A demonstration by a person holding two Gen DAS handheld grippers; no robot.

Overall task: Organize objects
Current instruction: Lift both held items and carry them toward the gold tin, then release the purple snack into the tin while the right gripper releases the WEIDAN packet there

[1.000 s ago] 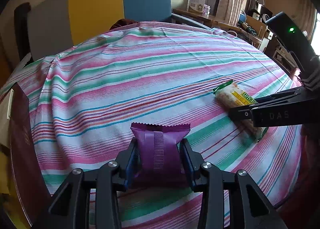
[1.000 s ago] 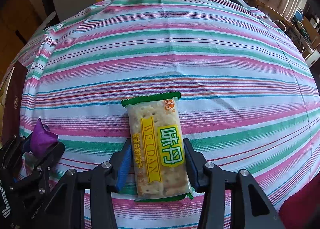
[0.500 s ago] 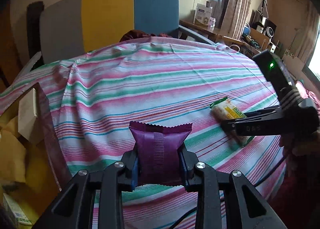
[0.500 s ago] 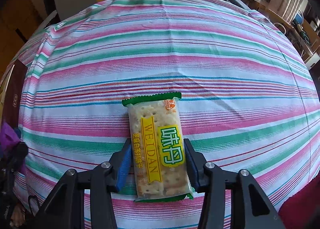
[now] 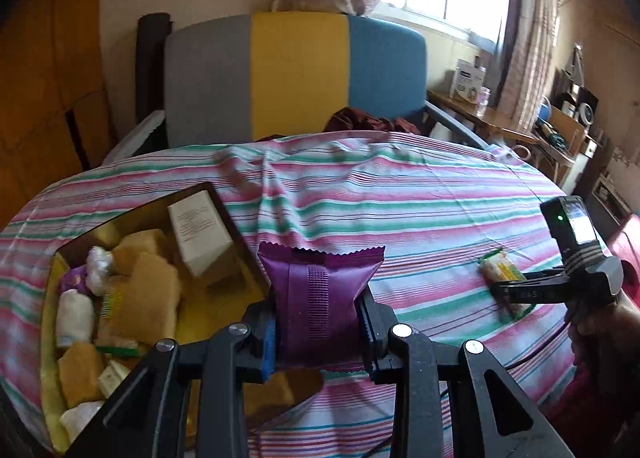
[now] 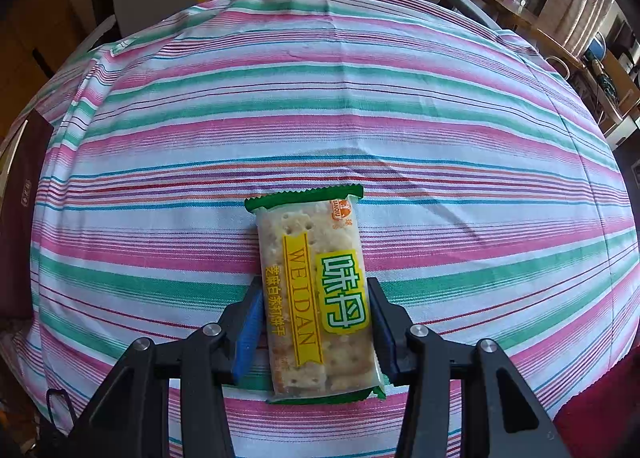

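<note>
A purple snack packet (image 5: 316,278) is pinched upright in my left gripper (image 5: 318,318), which is shut on it and holds it above the striped tablecloth (image 5: 400,197). Just left of it stands an open dark box (image 5: 226,213) with a gold lining, filled with several wrapped snacks and a white carton. A green-edged cracker packet (image 6: 312,290) lies flat on the cloth, with my right gripper (image 6: 316,318) shut on its lower half, a pad against each long side. The left wrist view shows the same cracker packet (image 5: 498,270) and right gripper (image 5: 506,294) at the right.
A grey, yellow and blue chair (image 5: 296,73) stands behind the table with a dark red cloth (image 5: 360,121) on its seat. A person's hand (image 5: 600,330) holds the right gripper. A side table with a white box (image 5: 468,81) stands at the back right.
My left gripper has risen and swung left with the purple packet, bringing the open box fully into its view. The right gripper and the cracker packet have stayed put.
</note>
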